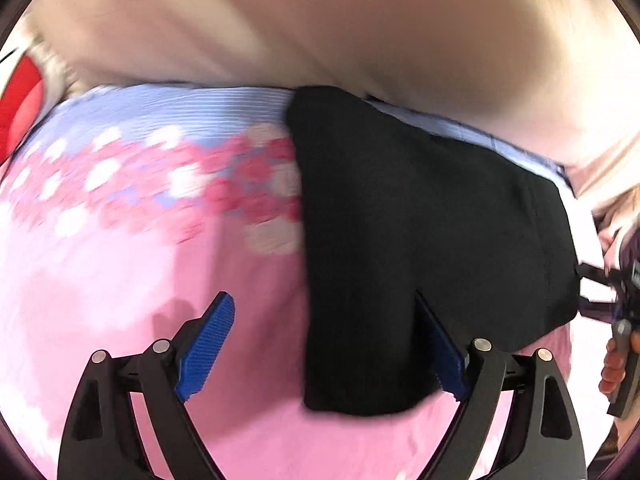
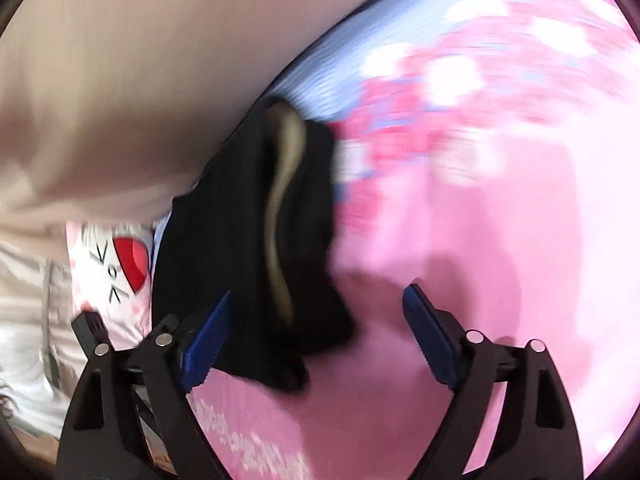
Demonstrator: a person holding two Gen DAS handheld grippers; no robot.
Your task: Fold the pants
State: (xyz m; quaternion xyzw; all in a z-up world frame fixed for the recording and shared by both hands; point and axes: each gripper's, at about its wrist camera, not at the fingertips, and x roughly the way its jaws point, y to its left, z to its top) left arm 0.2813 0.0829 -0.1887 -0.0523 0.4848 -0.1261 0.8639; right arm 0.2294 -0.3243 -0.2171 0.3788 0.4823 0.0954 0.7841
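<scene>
Biggest worry from here: if I clamp too shallow I'd grab only the top layer of the black pants [image 1: 420, 240] and the fold peels apart; the blur doesn't help my aim; both sets of jaws are spread with nothing pinched; left gripper [image 1: 332, 348] straddles the near corner on the pink sheet [image 1: 120, 280]; right gripper [image 2: 316, 336] has the bunched near end between its fingers.

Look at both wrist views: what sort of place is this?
Most likely a bedroom, with work done on a bed. A pink and blue floral bedsheet covers the surface, black pants lie on it, and beige bedding sits behind.
</scene>
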